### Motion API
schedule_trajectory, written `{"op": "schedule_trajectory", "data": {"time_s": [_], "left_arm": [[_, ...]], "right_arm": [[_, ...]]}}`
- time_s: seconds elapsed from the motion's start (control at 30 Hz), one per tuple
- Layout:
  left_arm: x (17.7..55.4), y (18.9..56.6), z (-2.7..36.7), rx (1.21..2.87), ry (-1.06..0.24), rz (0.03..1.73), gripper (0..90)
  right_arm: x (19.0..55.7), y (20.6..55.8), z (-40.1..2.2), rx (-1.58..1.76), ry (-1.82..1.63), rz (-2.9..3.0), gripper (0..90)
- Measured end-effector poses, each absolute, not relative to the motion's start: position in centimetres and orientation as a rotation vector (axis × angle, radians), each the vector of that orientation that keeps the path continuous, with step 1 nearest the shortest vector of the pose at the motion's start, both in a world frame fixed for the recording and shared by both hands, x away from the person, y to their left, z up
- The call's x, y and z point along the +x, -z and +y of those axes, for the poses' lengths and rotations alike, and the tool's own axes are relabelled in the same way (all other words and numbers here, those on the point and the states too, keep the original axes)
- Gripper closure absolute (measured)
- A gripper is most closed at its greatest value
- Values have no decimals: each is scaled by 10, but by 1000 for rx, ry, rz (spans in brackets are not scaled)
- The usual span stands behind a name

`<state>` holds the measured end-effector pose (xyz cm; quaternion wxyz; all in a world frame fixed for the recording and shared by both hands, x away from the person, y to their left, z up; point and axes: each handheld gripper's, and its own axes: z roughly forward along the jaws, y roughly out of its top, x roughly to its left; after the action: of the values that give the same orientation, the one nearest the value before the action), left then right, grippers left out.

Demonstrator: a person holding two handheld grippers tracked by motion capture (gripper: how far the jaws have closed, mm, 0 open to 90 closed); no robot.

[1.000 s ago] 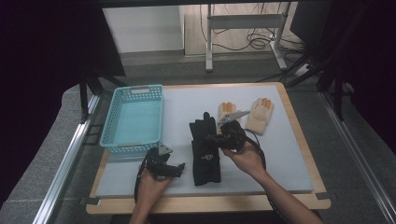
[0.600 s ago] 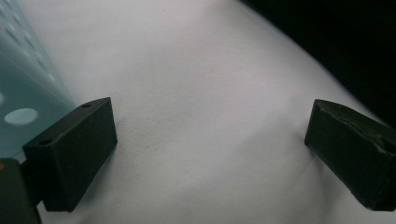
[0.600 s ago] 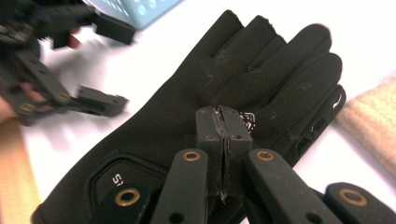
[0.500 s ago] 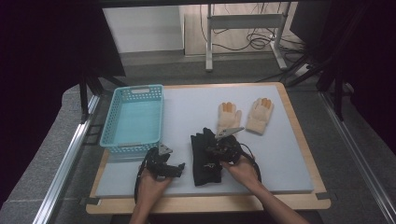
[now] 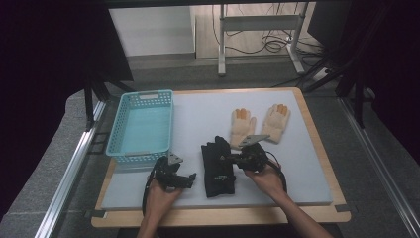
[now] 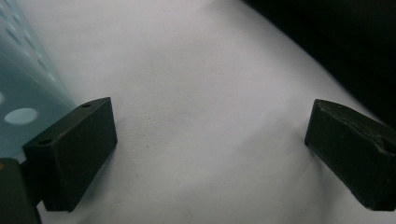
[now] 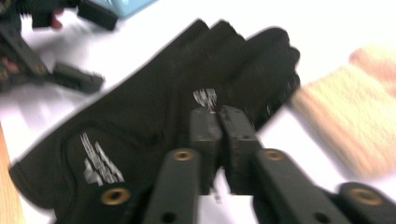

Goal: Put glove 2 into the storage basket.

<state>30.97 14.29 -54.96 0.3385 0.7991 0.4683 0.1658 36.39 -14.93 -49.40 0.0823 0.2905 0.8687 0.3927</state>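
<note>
The black glove (image 5: 217, 167) lies flat near the front middle of the white mat (image 5: 307, 168), fingers pointing away from you, and it is the thing under your right gripper (image 5: 229, 159). The mat covers a wooden table (image 5: 317, 214) that stands on grey carpet, with dark curtains at both sides and a metal stand with cables at the back of the room.

Going left to right: the blue basket (image 5: 142, 126) sits on the mat's left part. Just in front of it your left gripper (image 5: 190, 177) rests on the mat, jaws spread wide with bare mat between them. Next comes the black glove, with your right gripper over its right edge, jaws pressed together; in the right gripper view their tips sit on the glove's back, though you cannot tell whether any fabric is pinched. Behind and to the right lie two cream gloves (image 5: 260, 123) side by side.

Against a second ago, your right gripper has come down and nearer to you along the glove; your left gripper has kept its place.
</note>
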Motion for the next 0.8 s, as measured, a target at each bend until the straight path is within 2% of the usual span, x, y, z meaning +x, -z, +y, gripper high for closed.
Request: {"op": "schedule_trajectory", "data": {"time_s": [0.03,0.33,0.8], "left_arm": [[310,550,143,2078,-429,1223,27],[306,549,159,2075,-454,1257,38],[301,552,194,2051,-482,1306,15]], "right_arm": [[364,496,-153,858,-1167,2603,885],[348,518,-172,841,-1154,2673,889],[338,530,-145,762,-1162,2730,888]]}}
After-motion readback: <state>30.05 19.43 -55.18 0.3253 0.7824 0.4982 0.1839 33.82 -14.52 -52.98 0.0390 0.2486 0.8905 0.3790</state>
